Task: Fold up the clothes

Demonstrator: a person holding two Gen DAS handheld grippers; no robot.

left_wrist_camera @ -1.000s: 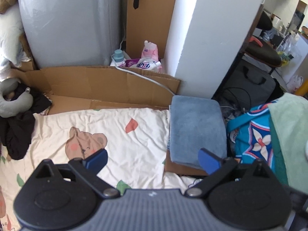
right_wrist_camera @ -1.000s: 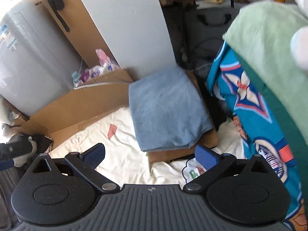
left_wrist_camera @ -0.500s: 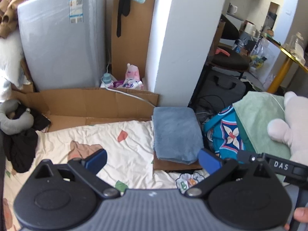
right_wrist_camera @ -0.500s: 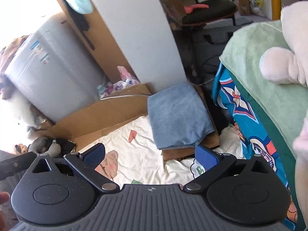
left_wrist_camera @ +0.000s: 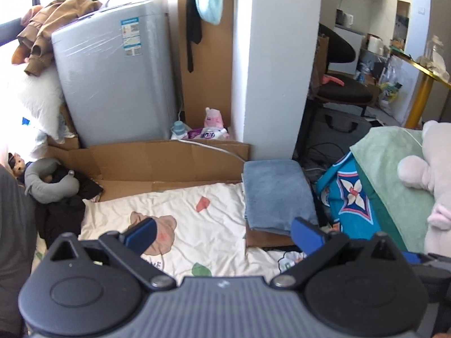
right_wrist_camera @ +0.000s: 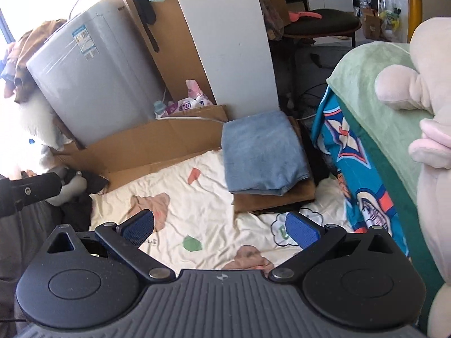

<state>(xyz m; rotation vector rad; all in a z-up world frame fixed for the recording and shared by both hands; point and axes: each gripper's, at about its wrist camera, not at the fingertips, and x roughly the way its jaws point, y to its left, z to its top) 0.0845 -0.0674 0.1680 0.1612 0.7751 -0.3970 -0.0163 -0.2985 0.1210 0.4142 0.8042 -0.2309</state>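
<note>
A folded blue cloth (left_wrist_camera: 277, 194) is seen ahead and right of the left gripper (left_wrist_camera: 222, 232) fingers, ahead of the right gripper (right_wrist_camera: 220, 229) – long axis pointing away. Both are spread wide, nothing held; neither is clearly nearer.

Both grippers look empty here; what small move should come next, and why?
Probably retreat and rest: the blue towel already lies folded on the cardboard, and both the left gripper and right gripper are open, holding nothing.

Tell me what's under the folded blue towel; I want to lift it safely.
The folded blue towel rests on a flat brown cardboard piece. Anything beneath its middle is hidden.
</note>
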